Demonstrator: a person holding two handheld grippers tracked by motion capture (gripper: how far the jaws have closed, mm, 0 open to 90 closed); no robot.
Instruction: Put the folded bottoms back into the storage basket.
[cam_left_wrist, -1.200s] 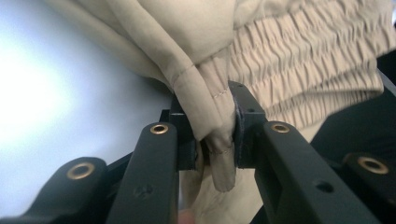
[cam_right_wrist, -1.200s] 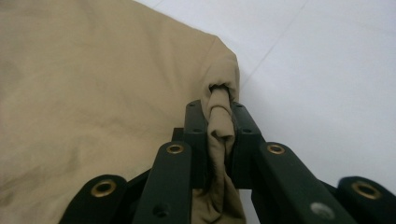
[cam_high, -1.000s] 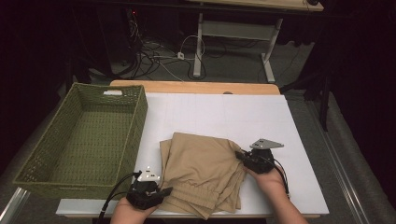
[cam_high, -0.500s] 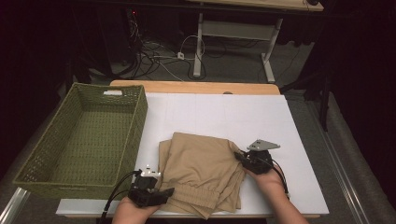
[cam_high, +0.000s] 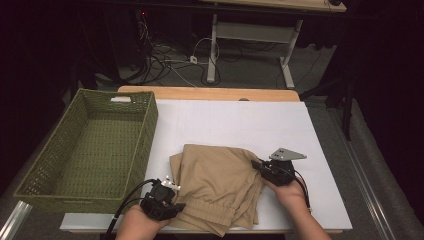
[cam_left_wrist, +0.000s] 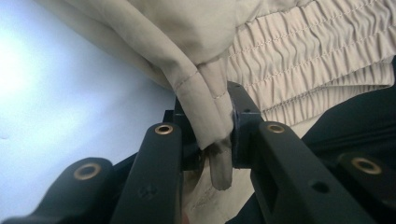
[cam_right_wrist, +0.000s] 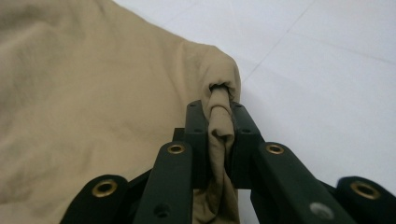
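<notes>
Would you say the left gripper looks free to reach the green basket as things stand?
Probably not freely: the left gripper has just been closing and now pinches a hem of the tan trousers. The basket sits right beside it with nothing between, but the cloth would drag along.

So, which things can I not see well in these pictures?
- Folded tan garment: in the high view its underside and inner layers are hidden by its own folds, so what kind of garment it is cannot be told.
- Left gripper: in the high view the pads are too small to see. The left gripper view shows its just-closed jaws on a hem.
- Green basket: the white label on its far wall is too small to read.
</notes>
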